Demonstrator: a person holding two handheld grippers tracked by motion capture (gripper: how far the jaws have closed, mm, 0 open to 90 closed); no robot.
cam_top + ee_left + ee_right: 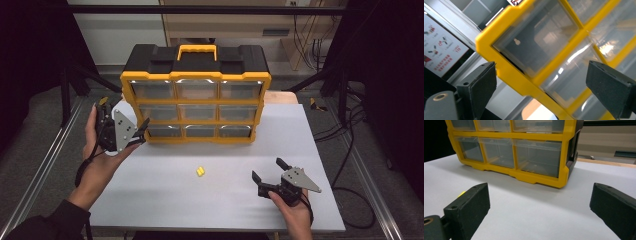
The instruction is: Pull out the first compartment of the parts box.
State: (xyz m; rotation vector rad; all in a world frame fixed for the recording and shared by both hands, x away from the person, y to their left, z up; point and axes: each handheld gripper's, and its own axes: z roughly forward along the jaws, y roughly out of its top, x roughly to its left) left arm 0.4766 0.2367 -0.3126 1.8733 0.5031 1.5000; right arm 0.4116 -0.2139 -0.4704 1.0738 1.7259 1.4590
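One small yellow piece (200,171) lies flat, long axis toward the organizer (195,95).

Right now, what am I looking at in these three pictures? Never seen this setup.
A person sits at a grey table with a hand-held two-jaw tool in each hand. The high view looks down from above; the other two views come from cameras riding on each tool. The left tool is open beside the lower left corner of a yellow and black drawer cabinet. The right tool is open above the table and holds nothing. A small yellow piece lies between them.
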